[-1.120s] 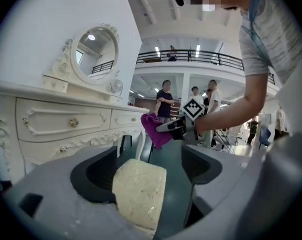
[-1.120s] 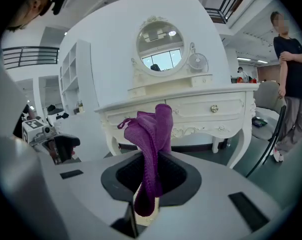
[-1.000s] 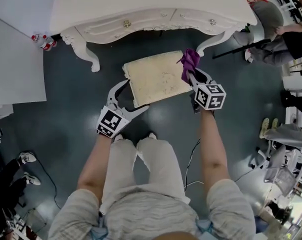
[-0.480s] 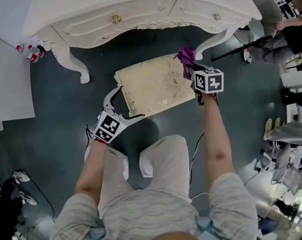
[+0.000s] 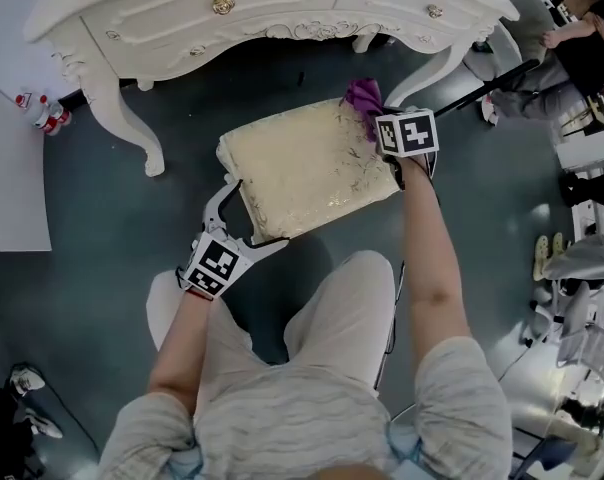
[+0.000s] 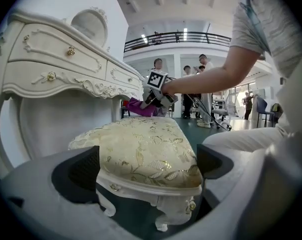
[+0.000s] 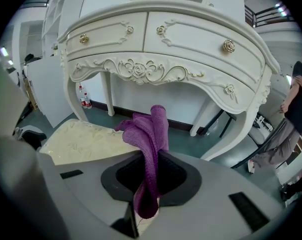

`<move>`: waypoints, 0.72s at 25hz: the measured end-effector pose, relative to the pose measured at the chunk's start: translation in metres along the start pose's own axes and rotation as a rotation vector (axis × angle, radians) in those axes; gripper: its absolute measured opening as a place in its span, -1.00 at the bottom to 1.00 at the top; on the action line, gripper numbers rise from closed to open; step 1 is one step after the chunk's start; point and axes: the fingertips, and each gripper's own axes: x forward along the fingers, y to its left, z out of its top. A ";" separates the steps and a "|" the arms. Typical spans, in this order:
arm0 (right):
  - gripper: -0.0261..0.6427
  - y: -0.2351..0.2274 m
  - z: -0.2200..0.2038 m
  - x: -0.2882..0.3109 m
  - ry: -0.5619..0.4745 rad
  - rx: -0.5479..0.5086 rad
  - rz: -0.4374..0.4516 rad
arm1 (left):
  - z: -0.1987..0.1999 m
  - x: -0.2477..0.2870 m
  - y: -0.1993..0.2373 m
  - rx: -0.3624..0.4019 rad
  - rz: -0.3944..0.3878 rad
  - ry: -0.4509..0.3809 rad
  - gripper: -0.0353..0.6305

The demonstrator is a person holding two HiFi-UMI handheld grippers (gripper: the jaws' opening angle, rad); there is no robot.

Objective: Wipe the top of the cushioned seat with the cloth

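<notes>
Dark floor — on it stand the cushioned seat and white dressing table.

The cushioned seat is cream with a gold leaf-and-flower pattern, and its frame is white. At its 1 o'clock corner the cloth is purple. The left tongs and right tongs are pale grey with black pads and black-and-white square markers. The dressing table at 12 o'clock is white with gold knobs. The floor is dark blue-grey.
</notes>
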 end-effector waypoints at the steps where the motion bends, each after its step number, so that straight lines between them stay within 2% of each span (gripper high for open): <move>1: -0.75 0.001 -0.001 0.002 -0.004 -0.002 -0.004 | -0.003 0.001 -0.001 -0.004 0.001 -0.013 0.89; 4: -0.75 0.001 -0.002 0.008 -0.015 -0.018 -0.018 | -0.004 0.002 -0.001 -0.019 -0.001 -0.063 0.89; 8: -0.75 0.002 -0.003 0.018 -0.009 -0.033 -0.040 | 0.000 0.001 -0.003 -0.003 -0.018 -0.101 0.89; 14: -0.75 0.005 -0.003 0.024 0.008 -0.041 -0.073 | -0.003 -0.006 -0.004 -0.012 -0.016 -0.128 0.89; 18: -0.75 0.008 0.000 0.025 0.008 -0.056 -0.099 | -0.005 -0.011 0.000 0.010 0.009 -0.122 0.88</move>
